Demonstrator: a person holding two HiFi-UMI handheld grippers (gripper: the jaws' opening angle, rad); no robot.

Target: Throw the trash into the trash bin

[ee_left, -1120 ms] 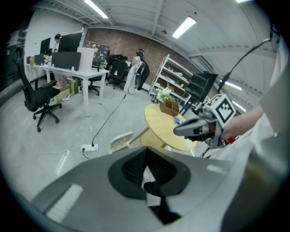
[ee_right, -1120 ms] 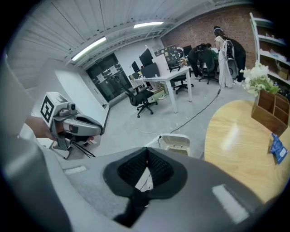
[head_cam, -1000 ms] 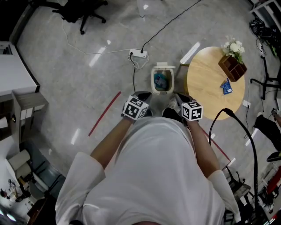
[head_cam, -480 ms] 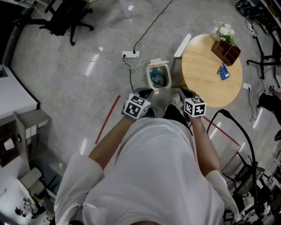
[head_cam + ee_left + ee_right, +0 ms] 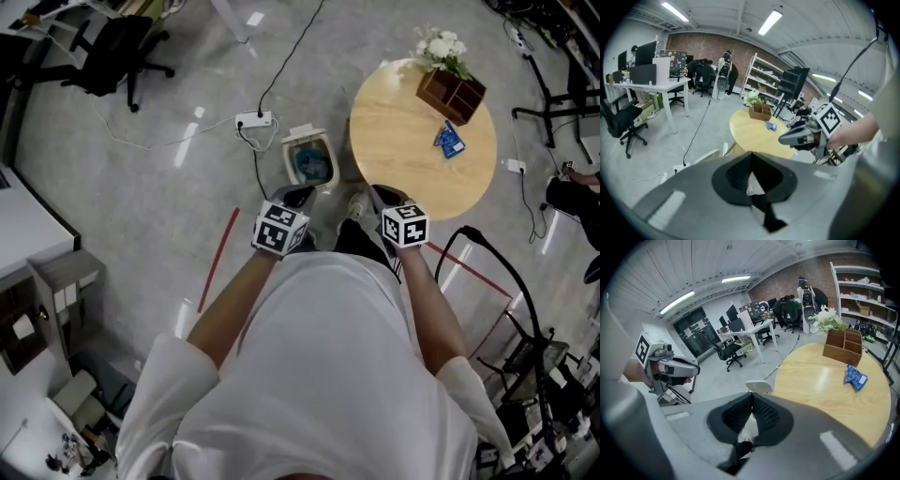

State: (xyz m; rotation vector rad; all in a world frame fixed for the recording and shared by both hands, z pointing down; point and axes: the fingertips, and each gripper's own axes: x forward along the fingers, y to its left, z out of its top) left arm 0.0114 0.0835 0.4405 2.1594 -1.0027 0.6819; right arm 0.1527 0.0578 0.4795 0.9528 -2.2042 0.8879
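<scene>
While both grey handheld grippers point downward before the person's white shirt, left gripper (image 5: pixel 298 197) jaws together on nothing, right gripper (image 5: pixel 380 195) likewise closed and empty, small white trash bin (image 5: pixel 325 150) just ahead of left gripper, blue crumpled packet (image 5: pixel 451 140) on round pale wooden table (image 5: pixel 398 150) ahead-right of right gripper.

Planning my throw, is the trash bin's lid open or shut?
Open: the trash bin has its lid tipped back, and blue trash shows inside.
</scene>
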